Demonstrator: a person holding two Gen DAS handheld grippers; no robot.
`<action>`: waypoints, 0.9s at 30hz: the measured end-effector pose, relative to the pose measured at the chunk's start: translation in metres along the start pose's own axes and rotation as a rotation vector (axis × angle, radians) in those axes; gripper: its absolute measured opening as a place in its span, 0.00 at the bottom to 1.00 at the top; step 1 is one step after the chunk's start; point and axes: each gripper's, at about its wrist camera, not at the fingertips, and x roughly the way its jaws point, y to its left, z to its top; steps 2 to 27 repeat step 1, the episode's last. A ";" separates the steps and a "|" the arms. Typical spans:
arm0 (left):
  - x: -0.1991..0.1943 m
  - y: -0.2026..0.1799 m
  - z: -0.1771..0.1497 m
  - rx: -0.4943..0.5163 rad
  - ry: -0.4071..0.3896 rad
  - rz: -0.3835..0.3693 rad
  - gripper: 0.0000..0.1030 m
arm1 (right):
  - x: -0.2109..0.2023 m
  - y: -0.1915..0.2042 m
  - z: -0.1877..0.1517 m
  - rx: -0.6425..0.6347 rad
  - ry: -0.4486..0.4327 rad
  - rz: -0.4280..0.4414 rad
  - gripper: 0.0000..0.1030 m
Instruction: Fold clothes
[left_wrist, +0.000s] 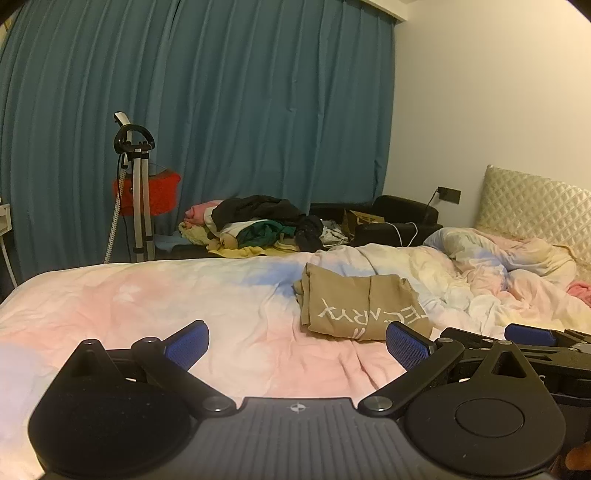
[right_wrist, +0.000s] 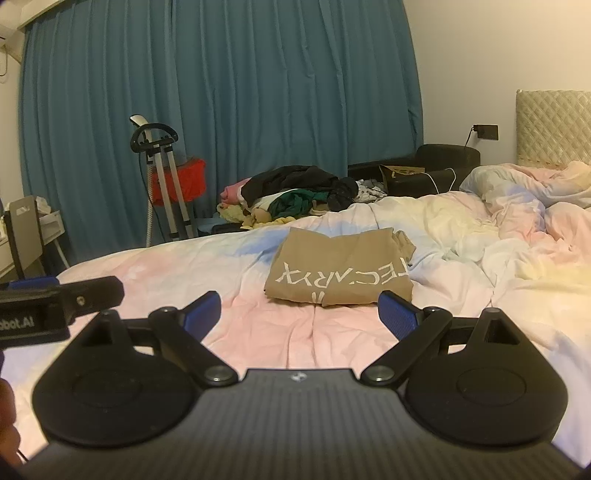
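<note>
A tan garment with white lettering (left_wrist: 360, 304) lies folded into a rectangle on the pastel bedsheet (left_wrist: 147, 295); it also shows in the right wrist view (right_wrist: 340, 273). My left gripper (left_wrist: 297, 345) is open and empty, held above the sheet just in front of and left of the garment. My right gripper (right_wrist: 299, 314) is open and empty, just in front of the garment. The right gripper's body shows at the left view's right edge (left_wrist: 535, 338); the left gripper's body shows at the right view's left edge (right_wrist: 55, 299).
A crumpled duvet (right_wrist: 517, 206) lies at the right by the quilted headboard (right_wrist: 554, 125). A pile of unfolded clothes (right_wrist: 291, 194) sits beyond the bed's far edge. A garment steamer stand (right_wrist: 162, 173) and teal curtains (right_wrist: 221, 92) stand behind.
</note>
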 end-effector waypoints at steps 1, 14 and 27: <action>0.000 0.000 0.000 -0.003 0.001 -0.002 1.00 | 0.000 0.000 0.000 -0.001 0.001 -0.001 0.91; 0.000 0.000 0.000 -0.003 0.001 -0.002 1.00 | 0.000 0.000 0.000 -0.001 0.001 -0.001 0.91; 0.000 0.000 0.000 -0.003 0.001 -0.002 1.00 | 0.000 0.000 0.000 -0.001 0.001 -0.001 0.91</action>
